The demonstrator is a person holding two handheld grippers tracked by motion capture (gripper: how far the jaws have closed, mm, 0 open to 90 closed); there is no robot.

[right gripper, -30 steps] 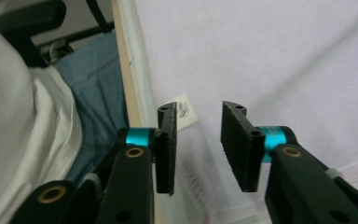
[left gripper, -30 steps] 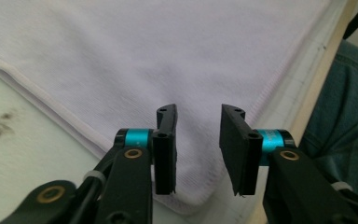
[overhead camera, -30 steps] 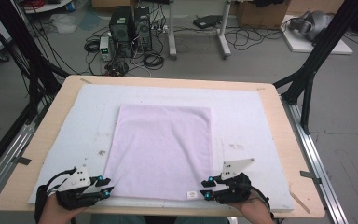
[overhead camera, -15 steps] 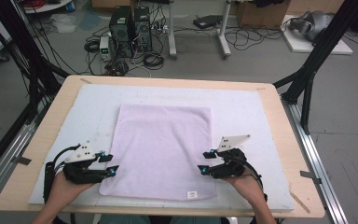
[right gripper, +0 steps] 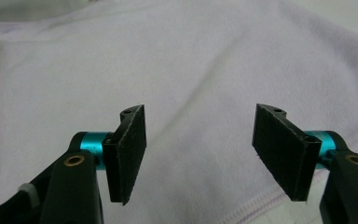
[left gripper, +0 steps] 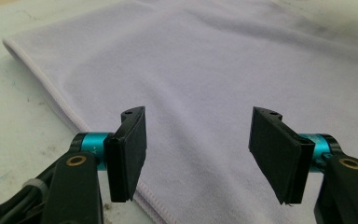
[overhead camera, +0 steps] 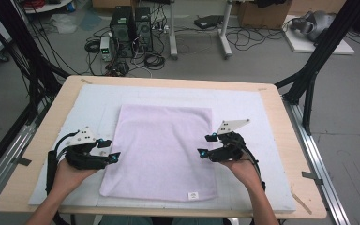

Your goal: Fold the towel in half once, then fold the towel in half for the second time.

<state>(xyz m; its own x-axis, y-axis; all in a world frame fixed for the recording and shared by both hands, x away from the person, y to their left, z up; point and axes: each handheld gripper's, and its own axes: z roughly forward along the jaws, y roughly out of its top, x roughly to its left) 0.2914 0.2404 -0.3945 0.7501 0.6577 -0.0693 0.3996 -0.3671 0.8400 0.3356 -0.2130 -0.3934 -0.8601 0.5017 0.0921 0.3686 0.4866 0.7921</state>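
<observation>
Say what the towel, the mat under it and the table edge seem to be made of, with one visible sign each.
Towel: soft pale lilac cloth, probably microfibre or terry; fuzzy nap, stitched hem.
Mat: white, matt, perhaps foam or board; flat, scuffed and speckled.
Table edge: light wood or plywood, it seems; tan, smooth, bare.

Table (overhead camera: 281, 140); white mat (overhead camera: 89, 112); towel (overhead camera: 164, 145)

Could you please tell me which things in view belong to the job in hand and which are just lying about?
Part of the job:
- towel, flat on the white mat
- left hand-held gripper, jaws open at the towel's left edge
- right hand-held gripper, jaws open at its right edge

Just lying about:
- computer towers on the floor
- loose cables beside them
</observation>
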